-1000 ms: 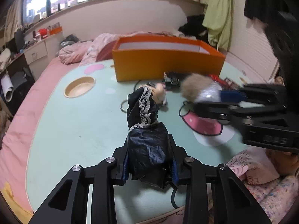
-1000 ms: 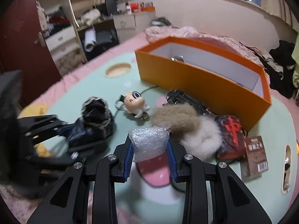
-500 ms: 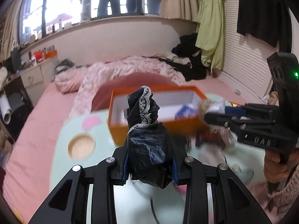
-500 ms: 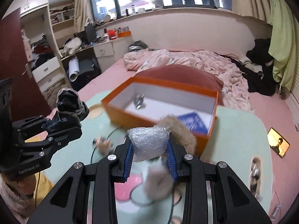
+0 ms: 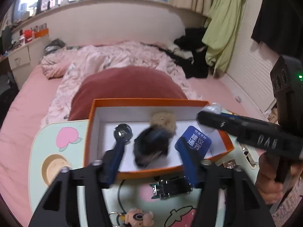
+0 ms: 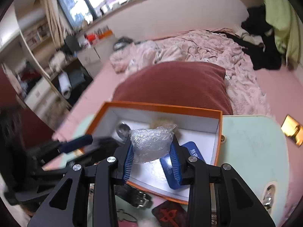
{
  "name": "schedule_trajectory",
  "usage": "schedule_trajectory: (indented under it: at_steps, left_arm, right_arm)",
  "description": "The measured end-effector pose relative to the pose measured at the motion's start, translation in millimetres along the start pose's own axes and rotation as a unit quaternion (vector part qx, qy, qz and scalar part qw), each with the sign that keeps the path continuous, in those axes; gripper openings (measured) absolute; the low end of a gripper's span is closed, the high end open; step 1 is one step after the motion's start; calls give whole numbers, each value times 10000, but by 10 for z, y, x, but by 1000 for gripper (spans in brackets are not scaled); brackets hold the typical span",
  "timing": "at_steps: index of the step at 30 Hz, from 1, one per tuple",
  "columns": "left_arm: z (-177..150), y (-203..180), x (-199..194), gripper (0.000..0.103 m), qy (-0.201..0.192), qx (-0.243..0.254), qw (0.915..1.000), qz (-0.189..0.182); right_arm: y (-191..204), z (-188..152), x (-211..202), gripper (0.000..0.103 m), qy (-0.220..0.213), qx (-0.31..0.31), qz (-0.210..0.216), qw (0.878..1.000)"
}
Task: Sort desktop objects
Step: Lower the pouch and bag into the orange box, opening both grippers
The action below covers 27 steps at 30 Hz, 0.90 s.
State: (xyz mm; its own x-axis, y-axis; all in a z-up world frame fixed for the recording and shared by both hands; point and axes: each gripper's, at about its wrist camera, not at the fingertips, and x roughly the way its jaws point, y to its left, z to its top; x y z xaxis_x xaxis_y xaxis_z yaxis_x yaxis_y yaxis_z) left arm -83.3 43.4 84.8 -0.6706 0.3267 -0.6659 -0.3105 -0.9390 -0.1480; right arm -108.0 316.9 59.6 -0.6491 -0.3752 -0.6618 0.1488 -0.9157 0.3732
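Held over the mint worktop (image 5: 47, 138) and orange box (image 5: 151, 102): left claw (image 5: 151, 162) just spread wide, black lace bundle (image 5: 150, 147) blurred, loose inside the box; right claw (image 6: 152, 158) easing, bubble-wrap wad (image 6: 151, 143) between its pads.

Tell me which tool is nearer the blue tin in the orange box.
Left. The left tool hangs open above the box's near edge with the blue tin beside its right finger. The right tool, holding a bubble-wrap bundle, is above the far corner.
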Motion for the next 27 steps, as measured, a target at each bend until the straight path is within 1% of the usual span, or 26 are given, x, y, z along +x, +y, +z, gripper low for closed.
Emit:
schedule_trajectory:
  at_steps: [2,5,6,9,15,17,19,22,24,25,26,27]
  left_arm:
    - [-53,10,-96,70,-97,-5,9999,87]
    - [-192,97,-247,76,-152,-167,9997,68]
    - [-259,131,-291,79,-151,-245,9996,74]
    - [-435,176,-337,80,-52,-305,9995,99]
    - [-958,45,-391,81,197,2,9989,427]
    - [-1116,-3,-389,81,285,115,9983,493]
    - [-1274,-67,-381,82,361,249,9970,639]
    - [-1402,-134,-313,85,544,398,9942,836]
    - [-1436,-143,-250,86,703,461,9914,999]
    - [-1438,-128,-234,93,735,415,9911,1028]
    - [-1440,-96,-219,98,773,333,9914,1004]
    - [-1446,-54,-202,103,823,226,9921,915]
  right_arm:
    - [-37,-38,-120,41,-132,65,-2,9999]
    - [-25,-145,-328,41,-337,-38,-227,9992]
    - [-3,-211,-403,41,-407,-127,-338,9985]
    - [48,-435,-577,41,-517,-356,-558,9965]
    - [105,-961,-725,41,-331,-601,-635,9956]
    - [179,-1170,-722,41,-252,-827,-750,9934]
    - [253,-1366,-682,41,-161,-1052,-906,9902]
    - [310,-1603,-571,41,1,-1231,-1113,9861]
    - [295,-1746,-468,41,127,-1271,-1256,9838]
    - [280,-1796,-415,41,186,-1273,-1334,9827]
    - [268,-1837,-386,47,175,-1288,-1398,9816]
    - [268,-1869,-382,69,99,-1316,-1479,9801]
